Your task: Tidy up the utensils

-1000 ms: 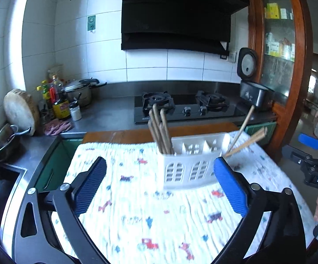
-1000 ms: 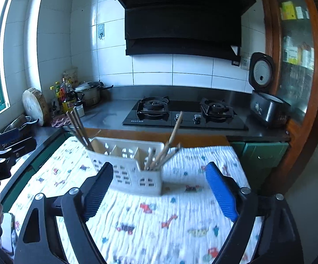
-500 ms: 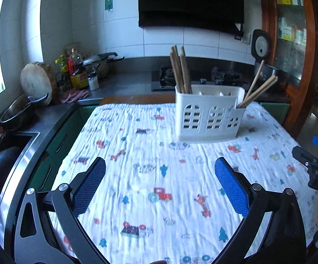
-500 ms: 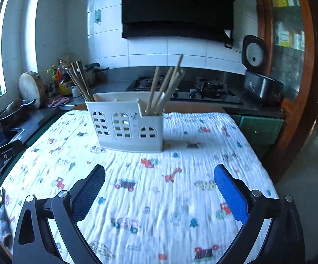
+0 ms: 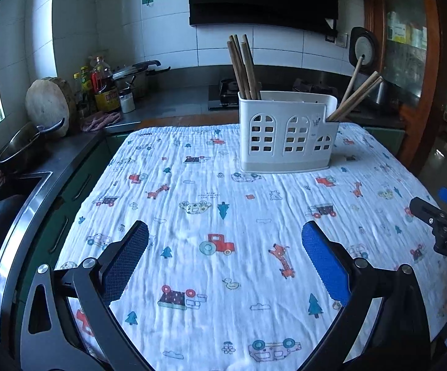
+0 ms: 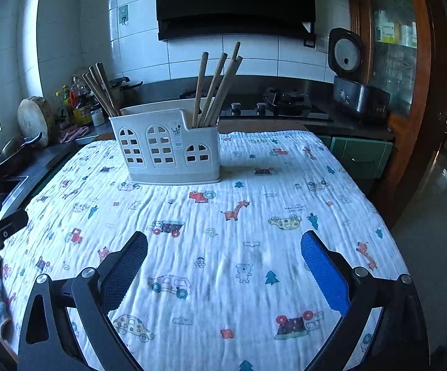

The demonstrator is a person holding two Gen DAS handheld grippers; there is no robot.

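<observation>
— What does the left hand-held gripper [image 5: 225, 256] look like?
— Black angular frame with triangular cut-outs, silver screws at the joints, blue textured pads [image 5: 323, 266].
— And the right hand-held gripper [image 6: 223, 259]?
— Same build: black arms, silver screws, blue pads [image 6: 325, 273]. White letters "DAS" mark its black side, seen from the left camera.

One white utensil caddy [image 6: 166, 150] stands on one cartoon-print cloth [image 6: 211, 241] covering the counter. It holds two clusters of wooden chopsticks: four sticks [image 6: 101, 91] in its left end compartment and four [image 6: 215, 85] in the low right one, as the right wrist view shows them. Two grippers are present, left [image 5: 225, 258] and right [image 6: 223, 261], each with two blue-padded fingers [image 6: 323, 273].
</observation>
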